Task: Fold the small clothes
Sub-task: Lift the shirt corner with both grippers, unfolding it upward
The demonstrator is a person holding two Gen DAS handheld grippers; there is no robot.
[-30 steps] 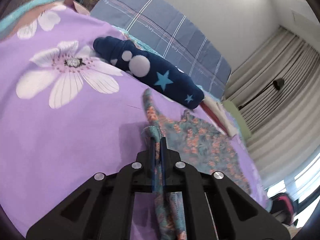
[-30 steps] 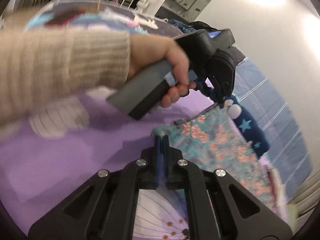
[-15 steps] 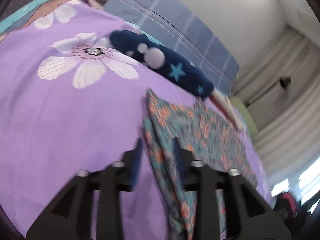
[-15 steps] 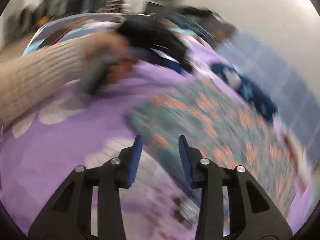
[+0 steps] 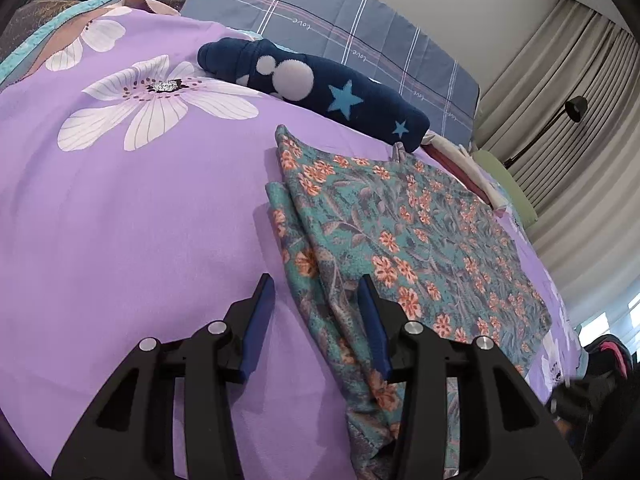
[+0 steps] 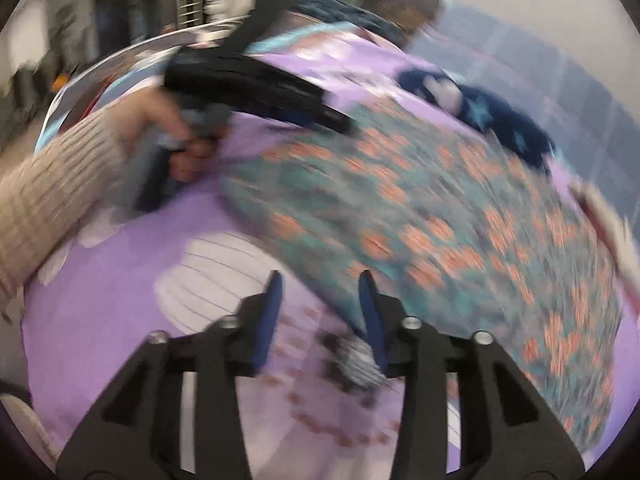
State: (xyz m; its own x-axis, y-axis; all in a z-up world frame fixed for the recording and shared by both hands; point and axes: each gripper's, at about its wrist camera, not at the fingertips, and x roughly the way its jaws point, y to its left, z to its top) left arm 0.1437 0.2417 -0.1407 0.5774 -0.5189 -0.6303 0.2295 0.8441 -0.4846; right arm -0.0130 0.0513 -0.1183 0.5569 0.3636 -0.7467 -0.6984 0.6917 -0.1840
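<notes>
A teal garment with orange flowers (image 5: pixel 404 236) lies flat and folded on the purple flowered bedspread (image 5: pixel 120 220). My left gripper (image 5: pixel 316 292) is open and empty, its jaws straddling the garment's near left edge just above it. In the blurred right wrist view the garment (image 6: pixel 460 220) spreads to the right. My right gripper (image 6: pixel 320 284) is open and empty at the garment's near corner. The left gripper (image 6: pixel 340 122) shows there too, held in a hand over the garment's far edge.
A rolled navy cloth with stars and white dots (image 5: pixel 312 84) lies behind the garment. A blue-grey checked pillow (image 5: pixel 340 28) lies beyond it. Folded white and red items (image 5: pixel 468 164) sit at the garment's far right corner. Curtains (image 5: pixel 580 120) hang at the right.
Both grippers were shut on the garment's edge one second ago. Both have opened and let it go, and it now lies flat. The right gripper is moving, its view blurred.
</notes>
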